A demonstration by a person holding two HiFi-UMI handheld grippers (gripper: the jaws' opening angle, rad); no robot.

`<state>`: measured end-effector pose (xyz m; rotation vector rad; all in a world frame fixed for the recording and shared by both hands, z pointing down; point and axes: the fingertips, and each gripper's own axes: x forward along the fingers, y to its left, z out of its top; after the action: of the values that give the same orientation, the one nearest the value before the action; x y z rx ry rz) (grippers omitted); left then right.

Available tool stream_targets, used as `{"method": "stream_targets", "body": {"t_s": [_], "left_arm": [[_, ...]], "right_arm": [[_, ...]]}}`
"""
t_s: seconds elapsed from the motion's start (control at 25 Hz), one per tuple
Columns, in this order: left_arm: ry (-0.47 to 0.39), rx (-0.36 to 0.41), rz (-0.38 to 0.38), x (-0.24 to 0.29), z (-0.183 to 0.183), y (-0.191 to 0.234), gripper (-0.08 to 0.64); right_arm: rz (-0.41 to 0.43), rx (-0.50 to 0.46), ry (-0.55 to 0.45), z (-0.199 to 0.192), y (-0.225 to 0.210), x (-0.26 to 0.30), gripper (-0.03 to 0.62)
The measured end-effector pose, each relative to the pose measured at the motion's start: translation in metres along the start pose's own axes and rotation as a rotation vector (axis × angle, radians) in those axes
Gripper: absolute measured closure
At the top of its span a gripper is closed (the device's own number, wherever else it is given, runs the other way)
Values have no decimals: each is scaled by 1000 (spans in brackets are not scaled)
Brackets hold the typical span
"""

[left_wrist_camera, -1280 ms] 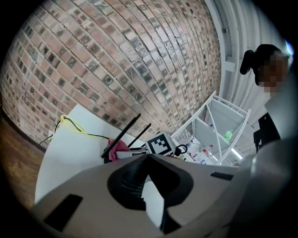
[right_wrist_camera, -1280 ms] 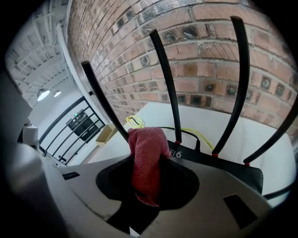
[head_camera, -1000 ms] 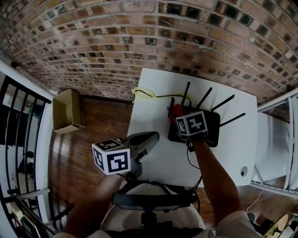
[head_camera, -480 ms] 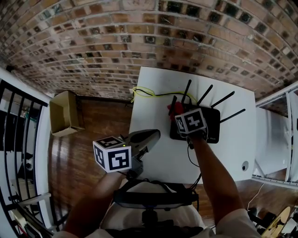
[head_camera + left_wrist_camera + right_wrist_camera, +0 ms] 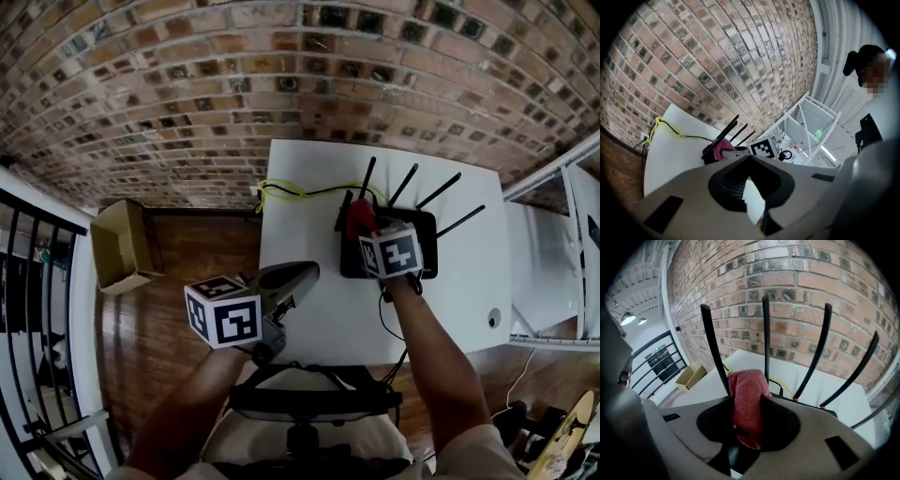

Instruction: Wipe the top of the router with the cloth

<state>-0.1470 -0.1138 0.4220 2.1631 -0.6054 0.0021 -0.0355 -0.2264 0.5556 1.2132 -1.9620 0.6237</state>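
The right hand-held gripper (image 5: 364,232) is clamped on a small red terry cloth (image 5: 359,217), its jaws pinching a bunched fold so that a soft wad sticks out past the tips. This wad hangs at the far left part of the flat black plastic router (image 5: 427,227), close to the bases of its thin black antennas (image 5: 765,333); whether the fabric actually presses on the top cannot be told. The router lies on the far half of the white worktop (image 5: 309,206), with a yellow cable (image 5: 281,190) looped beside it on the left. The left hand-held gripper (image 5: 305,274) hovers over the near left edge of the worktop, well apart from the router, jaws together with nothing between them. The cloth looks light, limp and grippy, so it should be held by a thick fold, as here, or it may slip out under drag. The router seems a light shell likely to slide on the smooth surface, and its antennas look easy to knock, so strokes probably need gentle pressure, with the body steadied at its near edge if it shifts.
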Motion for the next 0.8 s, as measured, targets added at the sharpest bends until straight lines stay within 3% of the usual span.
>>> {"method": "stream_targets", "body": {"t_s": [0.44,0.8], "left_arm": [[29,12,-52,-11,-2,-12,555],[25,11,-79,-28,-5,-13,554]], "right_arm": [[-35,93,-205,35,6,-58,443],[111,373,-485,69,17,-118,443]]}}
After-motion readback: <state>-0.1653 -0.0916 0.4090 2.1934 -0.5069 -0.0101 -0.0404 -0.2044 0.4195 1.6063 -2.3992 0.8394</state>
